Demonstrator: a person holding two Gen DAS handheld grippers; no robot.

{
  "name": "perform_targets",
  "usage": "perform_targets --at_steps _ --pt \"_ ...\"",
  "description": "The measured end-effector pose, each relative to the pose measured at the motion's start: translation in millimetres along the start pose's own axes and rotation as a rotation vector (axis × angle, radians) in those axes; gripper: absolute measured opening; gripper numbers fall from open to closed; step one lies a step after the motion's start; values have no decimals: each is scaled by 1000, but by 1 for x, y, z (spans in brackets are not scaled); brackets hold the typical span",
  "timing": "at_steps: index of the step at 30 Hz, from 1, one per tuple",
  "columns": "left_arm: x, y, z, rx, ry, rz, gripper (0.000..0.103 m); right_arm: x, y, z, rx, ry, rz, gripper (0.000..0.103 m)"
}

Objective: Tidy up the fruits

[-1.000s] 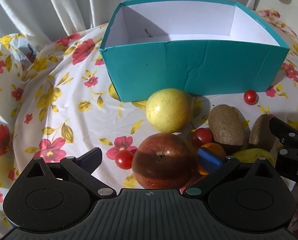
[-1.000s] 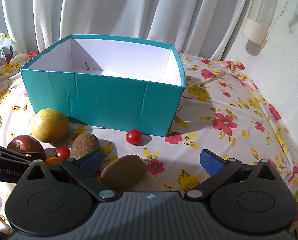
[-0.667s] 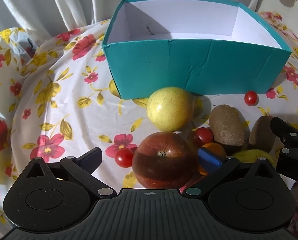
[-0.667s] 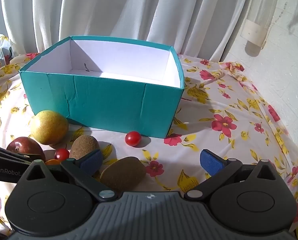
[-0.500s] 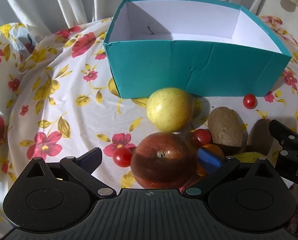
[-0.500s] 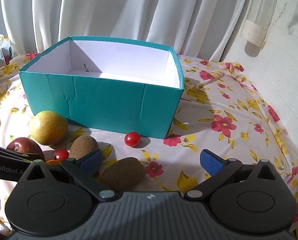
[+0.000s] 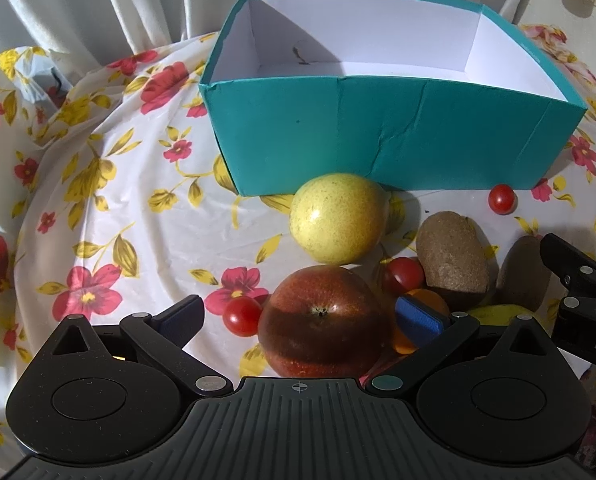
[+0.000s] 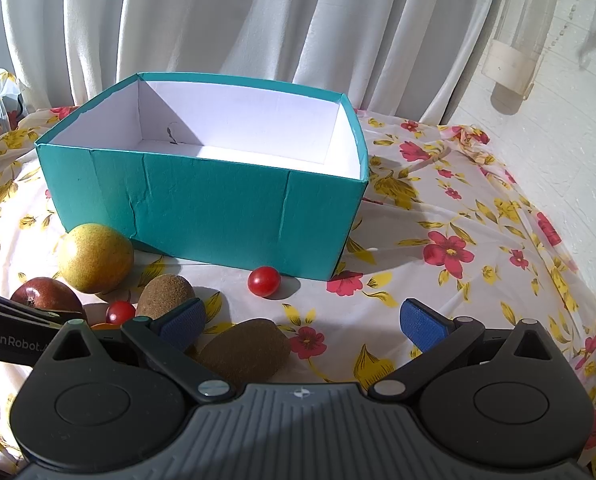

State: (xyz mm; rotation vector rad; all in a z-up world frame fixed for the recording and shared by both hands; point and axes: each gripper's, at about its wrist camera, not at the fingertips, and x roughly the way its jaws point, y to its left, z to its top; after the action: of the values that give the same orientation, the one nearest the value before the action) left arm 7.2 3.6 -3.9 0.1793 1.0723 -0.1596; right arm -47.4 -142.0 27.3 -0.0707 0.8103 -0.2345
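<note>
A teal box (image 7: 377,136) (image 8: 218,200) with a white, empty inside stands on the flowered cloth. In front of it lie a yellow pear (image 7: 337,218) (image 8: 95,258), a red apple (image 7: 323,320) (image 8: 46,300), two kiwis (image 7: 451,258) (image 7: 523,278) (image 8: 166,292) (image 8: 244,352), cherry tomatoes (image 7: 242,316) (image 7: 403,276) (image 7: 501,199) (image 8: 264,280) (image 8: 120,312) and a partly hidden orange fruit (image 7: 429,300). My left gripper (image 7: 301,316) is open, its fingers either side of the apple. My right gripper (image 8: 301,322) is open, with the near kiwi low between its fingers.
White curtains (image 8: 258,20) hang behind the table. A white wall (image 8: 557,120) with a pipe stands at the right. The flowered cloth (image 8: 457,240) right of the box is bare. A yellow fruit (image 7: 497,312) peeks behind the left gripper's right finger.
Both views have shifted slightly; the left gripper has edged a little toward the apple. Neither gripper has changed its opening, and no fruit has moved.
</note>
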Motion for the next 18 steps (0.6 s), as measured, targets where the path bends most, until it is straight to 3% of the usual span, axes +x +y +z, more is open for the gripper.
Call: perform_targets --at_steps 18 --pt "0 6 -1 -5 11 -6 103 2 1 2 -5 -3 4 103"
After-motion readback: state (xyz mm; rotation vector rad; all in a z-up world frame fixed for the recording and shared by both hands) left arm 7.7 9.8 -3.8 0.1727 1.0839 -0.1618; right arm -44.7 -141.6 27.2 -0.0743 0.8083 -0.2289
